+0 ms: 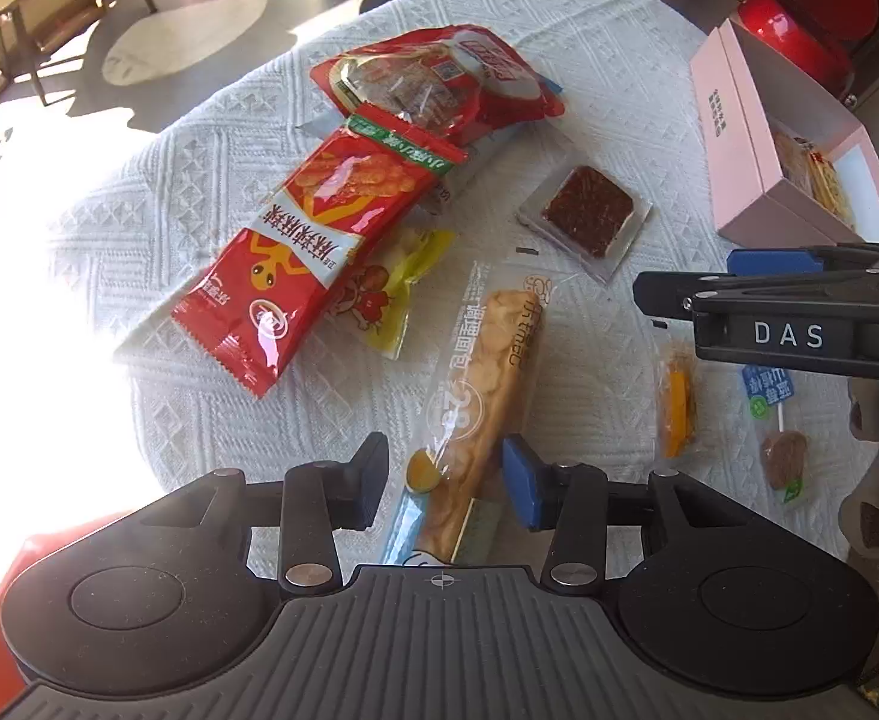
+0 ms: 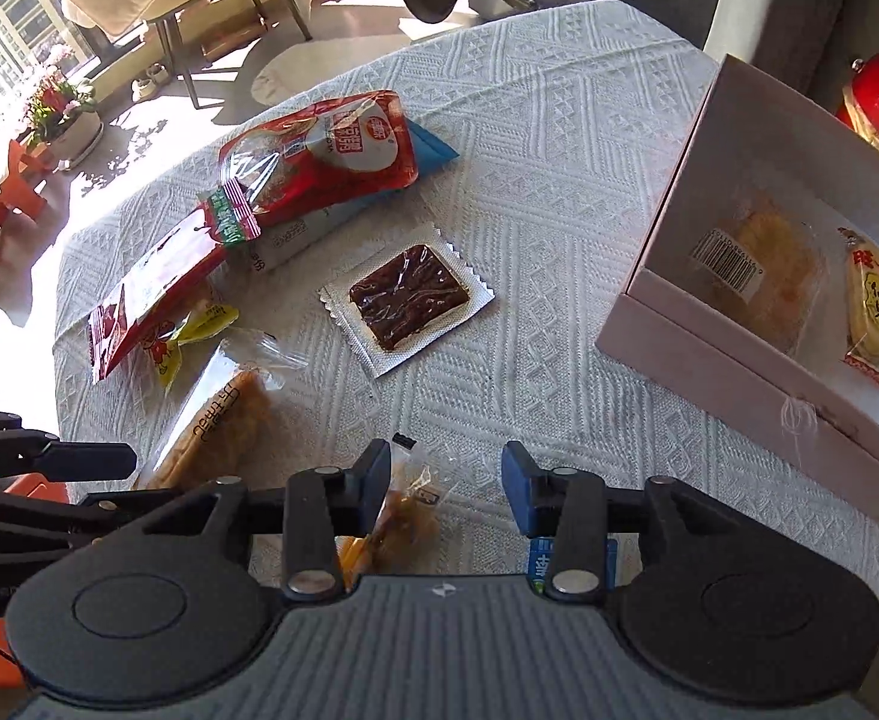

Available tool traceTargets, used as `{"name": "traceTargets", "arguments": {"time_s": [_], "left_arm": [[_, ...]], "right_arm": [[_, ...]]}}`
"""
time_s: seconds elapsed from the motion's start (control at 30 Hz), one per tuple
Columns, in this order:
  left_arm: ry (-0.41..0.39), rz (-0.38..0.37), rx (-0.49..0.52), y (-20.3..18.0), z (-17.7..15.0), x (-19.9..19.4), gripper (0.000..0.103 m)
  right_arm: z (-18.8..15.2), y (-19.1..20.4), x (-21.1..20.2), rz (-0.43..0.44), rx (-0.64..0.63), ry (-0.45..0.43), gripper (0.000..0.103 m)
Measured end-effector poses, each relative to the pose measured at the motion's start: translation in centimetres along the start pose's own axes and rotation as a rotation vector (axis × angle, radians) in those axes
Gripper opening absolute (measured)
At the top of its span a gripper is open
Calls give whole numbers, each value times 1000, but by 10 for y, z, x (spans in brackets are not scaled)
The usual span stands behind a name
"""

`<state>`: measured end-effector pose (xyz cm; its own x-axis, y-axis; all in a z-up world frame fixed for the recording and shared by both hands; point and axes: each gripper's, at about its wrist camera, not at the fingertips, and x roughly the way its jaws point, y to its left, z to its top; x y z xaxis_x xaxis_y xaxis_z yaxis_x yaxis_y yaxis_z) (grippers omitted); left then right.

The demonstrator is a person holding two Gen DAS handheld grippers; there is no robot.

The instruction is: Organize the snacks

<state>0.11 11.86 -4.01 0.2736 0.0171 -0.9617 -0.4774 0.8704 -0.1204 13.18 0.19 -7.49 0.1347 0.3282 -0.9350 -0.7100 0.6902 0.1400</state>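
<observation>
Left gripper (image 1: 446,480): fingers spread either side of the long bread stick packet (image 1: 487,396), not pinching it.
Right gripper (image 2: 446,480): fingers spread over a small orange snack packet (image 2: 406,519) on the white tablecloth (image 2: 559,180).
Pink box (image 2: 709,354): far right, holding two snacks.

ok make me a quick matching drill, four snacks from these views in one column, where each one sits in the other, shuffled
Things:
1. long bread stick pack
2. rice cracker pack
3. dark square jerky pack
4. yellow snack packet

Places:
A. inside the pink box
B. partly under the long red snack bag
C. between the left gripper fingers
D. alone on the white tablecloth

Pairs: 1-C, 2-A, 3-D, 4-B
</observation>
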Motion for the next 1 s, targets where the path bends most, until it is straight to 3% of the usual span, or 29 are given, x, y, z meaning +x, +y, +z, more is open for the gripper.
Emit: {"name": "traceTargets", "arguments": {"time_s": [0.07,0.17,0.27,0.3,0.4,0.43,0.47,0.5,0.53,0.57,0.77,0.87,0.93,1.0], "left_arm": [[10,-4,-1,1,0,1,48],[19,2,15,-4,-1,2,47],[30,-1,16,-7,-4,3,47],[32,-1,16,-7,-5,4,47],[30,-2,12,-8,-7,4,46],[28,-3,11,-7,-8,4,46],[27,-3,11,-7,-8,4,46],[26,-4,11,-7,-8,4,46],[25,-4,12,-7,-8,4,46],[24,-3,13,-7,-7,4,45],[9,-6,41,-13,-2,2,44],[-44,-70,61,-19,5,-5,44],[-78,-135,121,-26,15,-8,44],[-111,-164,255,-41,30,-7,44]], "right_arm": [[16,9,9,-14,-24,-36,73],[40,22,33,-42,-91,-45,73],[52,33,61,-67,-164,25,74],[53,34,59,-67,-169,8,79],[49,35,56,-66,-201,12,75],[48,35,52,-68,-207,4,70],[45,35,47,-75,-213,4,57],[42,34,39,-71,-210,16,19],[39,32,35,-56,-203,37,5],[34,25,29,-37,-188,49,3],[-8,-2,2,-25,-121,91,3],[-28,-14,-8,-82,-84,79,4],[-38,-25,-13,-95,-29,87,8],[-44,-34,-18,-101,19,86,32]]}}
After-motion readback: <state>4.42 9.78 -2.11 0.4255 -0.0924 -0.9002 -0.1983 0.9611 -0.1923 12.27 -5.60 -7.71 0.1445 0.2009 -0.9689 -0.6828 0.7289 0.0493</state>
